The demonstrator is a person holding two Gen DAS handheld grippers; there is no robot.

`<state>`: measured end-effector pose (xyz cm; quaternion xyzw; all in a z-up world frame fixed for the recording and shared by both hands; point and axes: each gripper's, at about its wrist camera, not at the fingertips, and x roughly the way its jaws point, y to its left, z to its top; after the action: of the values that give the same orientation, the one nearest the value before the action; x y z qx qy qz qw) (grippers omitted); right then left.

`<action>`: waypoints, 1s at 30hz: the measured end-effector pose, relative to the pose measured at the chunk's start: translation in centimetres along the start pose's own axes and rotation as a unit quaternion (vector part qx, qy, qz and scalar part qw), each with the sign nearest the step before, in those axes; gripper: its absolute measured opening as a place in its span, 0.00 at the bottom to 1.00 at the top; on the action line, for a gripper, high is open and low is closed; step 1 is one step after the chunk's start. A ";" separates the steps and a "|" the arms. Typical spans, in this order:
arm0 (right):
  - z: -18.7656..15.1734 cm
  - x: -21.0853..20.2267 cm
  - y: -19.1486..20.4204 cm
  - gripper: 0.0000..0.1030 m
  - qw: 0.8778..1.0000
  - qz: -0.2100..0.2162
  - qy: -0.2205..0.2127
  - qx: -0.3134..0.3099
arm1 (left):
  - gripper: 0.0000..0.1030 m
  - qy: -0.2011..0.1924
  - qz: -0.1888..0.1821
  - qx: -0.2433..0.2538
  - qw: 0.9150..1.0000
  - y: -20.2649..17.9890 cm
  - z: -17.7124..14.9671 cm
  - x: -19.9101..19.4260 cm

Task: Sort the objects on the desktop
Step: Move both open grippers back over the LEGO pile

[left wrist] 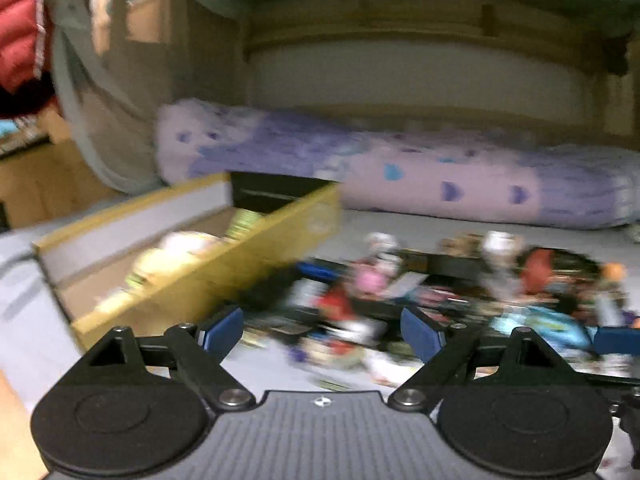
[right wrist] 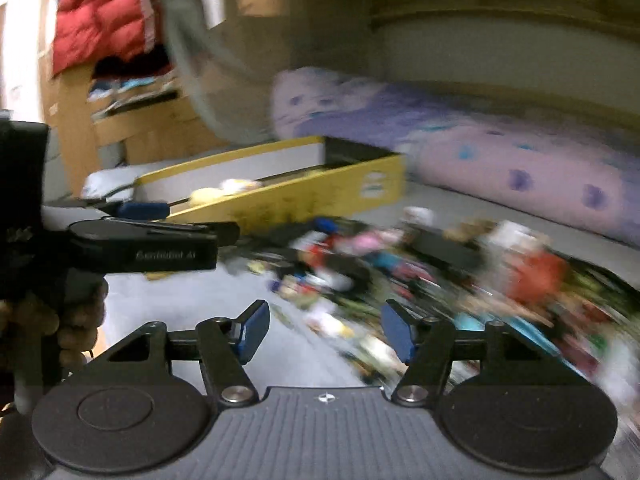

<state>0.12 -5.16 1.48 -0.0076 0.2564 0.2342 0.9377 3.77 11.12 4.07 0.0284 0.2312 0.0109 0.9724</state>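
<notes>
Desktop objects lie in a blurred, many-coloured heap on the grey surface, ahead of my left gripper and spreading off to its right. Nothing sits between that gripper's blue pads; its jaws stand wide apart and empty. My right gripper is likewise released, jaws parted with only the grey surface and the near edge of the heap seen through the gap, and the pile stretches ahead and to its right. I cannot make out single items in either view because of the smear.

A yellow box stands open to the left of the heap, with pale, soft-looking things inside it. Behind everything runs a rolled purple blanket with darker spots.

From the left wrist I look down into the box and see more of its inside. From the right wrist the box lies farther off, and I also see my left gripper from the side, out at the left near the box, with my hand around its black handle. A red padded jacket hangs high at the left, clearer here than in the other view.
</notes>
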 end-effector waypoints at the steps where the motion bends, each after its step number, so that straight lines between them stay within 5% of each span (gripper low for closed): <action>1: -1.0 -1.7 -0.8 0.58 1.000 -0.017 -0.007 0.013 | 0.85 0.001 -0.011 0.002 1.000 -1.2 -0.5 -0.3; 6: -5.6 -8.3 -3.5 0.54 0.992 -0.092 -0.029 0.080 | 0.81 -0.009 -0.064 0.042 0.997 -7.3 -3.5 -2.0; 11: -6.8 -9.9 -4.6 0.46 0.989 -0.136 -0.042 0.050 | 0.75 -0.012 -0.128 0.037 0.991 -11.4 -7.0 -3.3; 13: -7.4 -10.3 -4.9 0.46 0.984 -0.169 -0.045 0.038 | 0.60 -0.013 -0.152 0.054 0.987 -12.8 -8.2 -3.8; 17: -8.0 -11.2 -7.0 0.46 0.974 -0.202 -0.013 0.097 | 0.50 -0.017 -0.210 0.071 0.975 -14.2 -9.9 -4.7; 19: -8.4 -11.6 -7.7 0.46 0.974 -0.197 -0.012 0.112 | 0.44 -0.024 -0.203 0.077 0.976 -14.5 -10.3 -4.9; 25: -11.1 -10.4 -6.4 0.46 0.982 -0.177 -0.056 0.031 | 0.38 -0.028 -0.123 0.101 0.987 -12.5 -10.2 -4.0; 30: -11.4 -8.2 -5.8 0.44 0.990 -0.136 -0.028 0.033 | 0.35 0.014 -0.111 0.071 0.991 -8.6 -9.0 0.3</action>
<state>-9.00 -15.41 -5.01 -0.0045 0.2341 0.0956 0.9675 0.03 3.01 -4.63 0.0715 0.2462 -0.1127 0.9600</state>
